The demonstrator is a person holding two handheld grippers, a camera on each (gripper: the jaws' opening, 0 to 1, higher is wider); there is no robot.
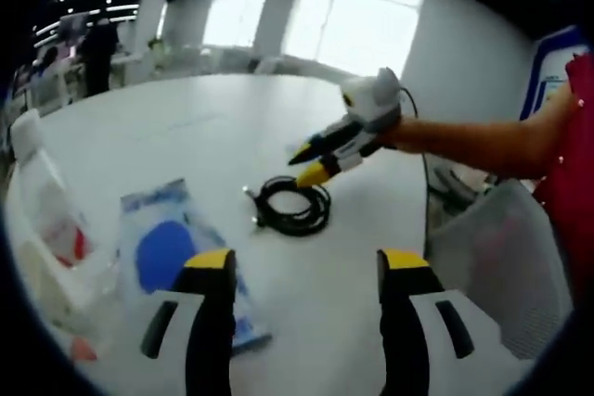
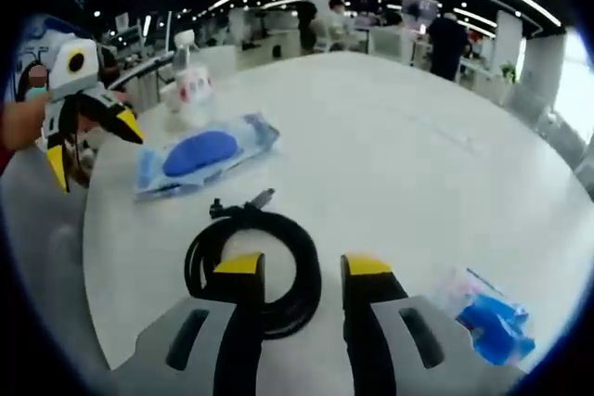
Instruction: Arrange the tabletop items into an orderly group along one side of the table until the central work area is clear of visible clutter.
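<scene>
We've barely started: both jaws open, empty; cable (image 2: 252, 271) under right gripper (image 2: 299, 271), blue packet (image 1: 167, 252) beside left gripper (image 1: 302, 266), uncollected.

Coiled black cable (image 2: 252, 271): near side is hidden behind the right gripper's jaws.
Spray bottle (image 1: 42, 220): label blurred, body cut by the edge.
Small blue packet (image 2: 490, 320): contents cannot be told.

Coiled black cable (image 2: 252, 266) lies near blue packet (image 2: 201, 155).
</scene>
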